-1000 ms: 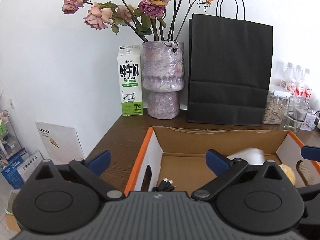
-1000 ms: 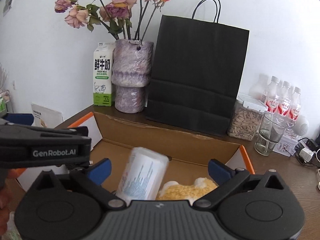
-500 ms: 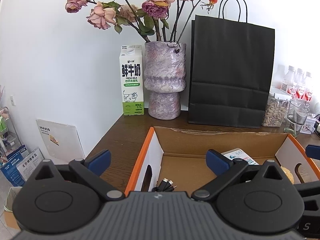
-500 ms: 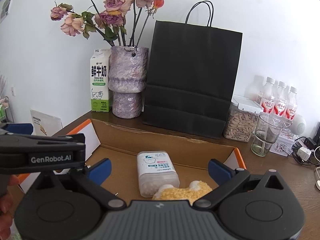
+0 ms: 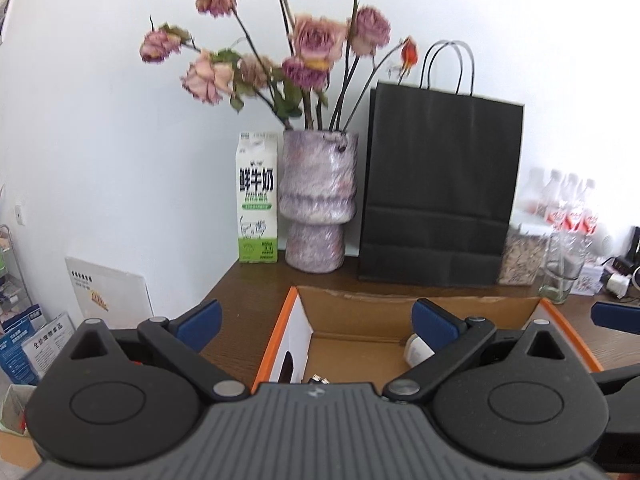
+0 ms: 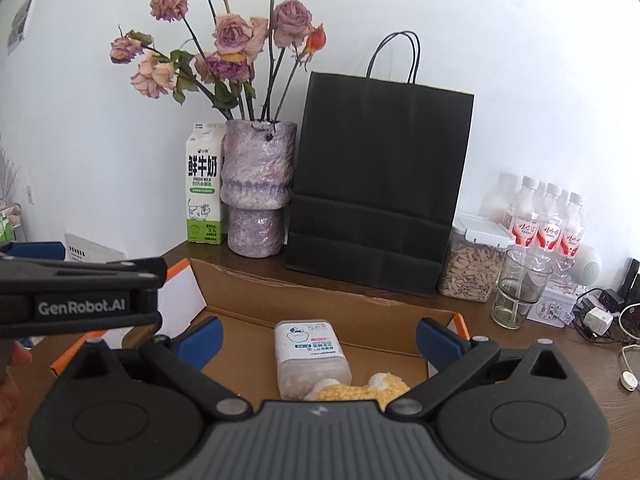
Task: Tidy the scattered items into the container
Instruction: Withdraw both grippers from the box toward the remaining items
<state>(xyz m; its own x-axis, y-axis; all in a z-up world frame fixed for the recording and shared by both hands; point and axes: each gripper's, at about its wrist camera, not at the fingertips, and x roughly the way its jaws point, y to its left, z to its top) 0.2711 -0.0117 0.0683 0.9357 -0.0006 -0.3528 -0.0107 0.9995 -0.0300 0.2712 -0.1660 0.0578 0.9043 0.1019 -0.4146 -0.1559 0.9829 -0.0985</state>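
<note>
An open cardboard box with orange edges [image 6: 320, 300] [image 5: 400, 312] stands on the brown table. Inside it lies a flat white bottle with a blue label [image 6: 310, 354] beside a yellow and white knitted toy [image 6: 368, 390]. In the left wrist view only the bottle's white end [image 5: 416, 350] shows past a finger, and small cable plugs [image 5: 318, 379] peek out at the box floor. My right gripper [image 6: 320, 334] hovers open above the box with nothing between its fingers. My left gripper [image 5: 316, 318] is open and empty over the box's left wall.
Behind the box stand a milk carton [image 6: 204, 188], a purple vase of dried roses [image 6: 258, 188] and a black paper bag [image 6: 380, 188]. At the right are a seed jar [image 6: 472, 270], a glass [image 6: 518, 288], water bottles [image 6: 552, 224] and chargers [image 6: 596, 318]. A hand [image 6: 12, 376] holds the left gripper.
The white bottle dropped from the right gripper into the box and came to rest lying flat. Both grippers have since risen and pulled back a little.
</note>
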